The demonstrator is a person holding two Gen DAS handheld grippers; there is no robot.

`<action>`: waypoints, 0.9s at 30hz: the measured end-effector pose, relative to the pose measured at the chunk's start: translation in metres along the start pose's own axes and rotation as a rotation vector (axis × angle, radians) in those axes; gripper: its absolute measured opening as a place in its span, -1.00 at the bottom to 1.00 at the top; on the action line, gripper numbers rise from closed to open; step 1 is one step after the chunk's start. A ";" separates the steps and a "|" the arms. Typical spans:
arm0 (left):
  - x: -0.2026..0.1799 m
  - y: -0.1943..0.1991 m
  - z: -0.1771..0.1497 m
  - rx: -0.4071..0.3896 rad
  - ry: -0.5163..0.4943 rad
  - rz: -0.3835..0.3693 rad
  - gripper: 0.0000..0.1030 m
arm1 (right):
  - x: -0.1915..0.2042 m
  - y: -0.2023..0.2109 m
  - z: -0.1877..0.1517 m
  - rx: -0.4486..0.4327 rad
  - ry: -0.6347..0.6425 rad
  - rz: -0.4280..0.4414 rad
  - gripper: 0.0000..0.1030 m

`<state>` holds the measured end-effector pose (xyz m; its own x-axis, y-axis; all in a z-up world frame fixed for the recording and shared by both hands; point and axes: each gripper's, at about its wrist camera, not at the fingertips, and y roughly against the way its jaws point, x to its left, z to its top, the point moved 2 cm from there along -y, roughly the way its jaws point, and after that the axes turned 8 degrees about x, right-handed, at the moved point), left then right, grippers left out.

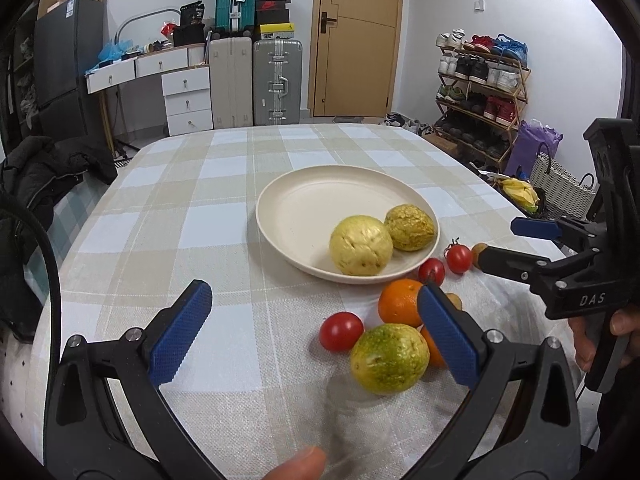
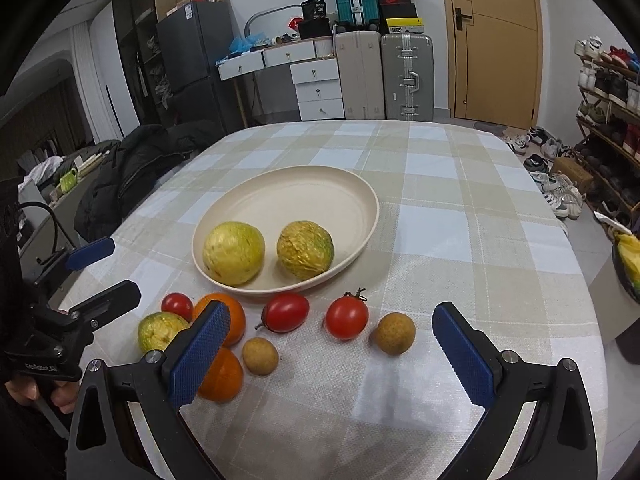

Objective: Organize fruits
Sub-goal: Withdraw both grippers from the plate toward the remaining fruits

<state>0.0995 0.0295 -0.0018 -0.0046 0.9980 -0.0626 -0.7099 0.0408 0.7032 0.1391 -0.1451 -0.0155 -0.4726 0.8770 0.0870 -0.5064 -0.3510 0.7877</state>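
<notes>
A cream plate (image 1: 304,204) (image 2: 320,192) holds two yellow-green passion fruits (image 1: 361,245) (image 2: 234,253), side by side. In front of it on the tablecloth lie a green-yellow passion fruit (image 1: 389,359) (image 2: 160,330), two oranges (image 1: 400,302) (image 2: 236,316), three cherry tomatoes (image 1: 341,331) (image 2: 346,317) and two small brown longans (image 2: 394,333). My left gripper (image 1: 316,336) is open above the cloth, near the green-yellow fruit and a tomato. My right gripper (image 2: 332,360) is open and empty, above the longans and tomatoes.
The checked tablecloth (image 2: 460,208) covers a rounded table whose right edge drops to the floor. A dark jacket (image 2: 132,172) lies by the left edge. Suitcases (image 2: 406,76), drawers and a shoe rack (image 1: 480,88) stand beyond. A basket (image 1: 560,188) stands at right.
</notes>
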 end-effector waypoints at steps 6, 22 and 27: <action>-0.009 -0.004 -0.005 0.017 -0.030 0.003 0.99 | -0.004 -0.005 -0.004 0.062 0.023 -0.010 1.00; -0.012 -0.018 -0.007 0.060 -0.035 0.003 0.99 | -0.044 -0.026 -0.009 0.135 -0.066 -0.090 0.98; -0.011 -0.019 -0.006 0.062 -0.040 0.009 0.99 | -0.048 -0.032 -0.012 0.138 -0.074 -0.042 0.63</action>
<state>0.1088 0.0172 -0.0189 0.0183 0.9994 -0.0285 -0.6646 0.0334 0.7465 0.1695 -0.1802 -0.0519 -0.3964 0.9134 0.0925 -0.4184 -0.2694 0.8674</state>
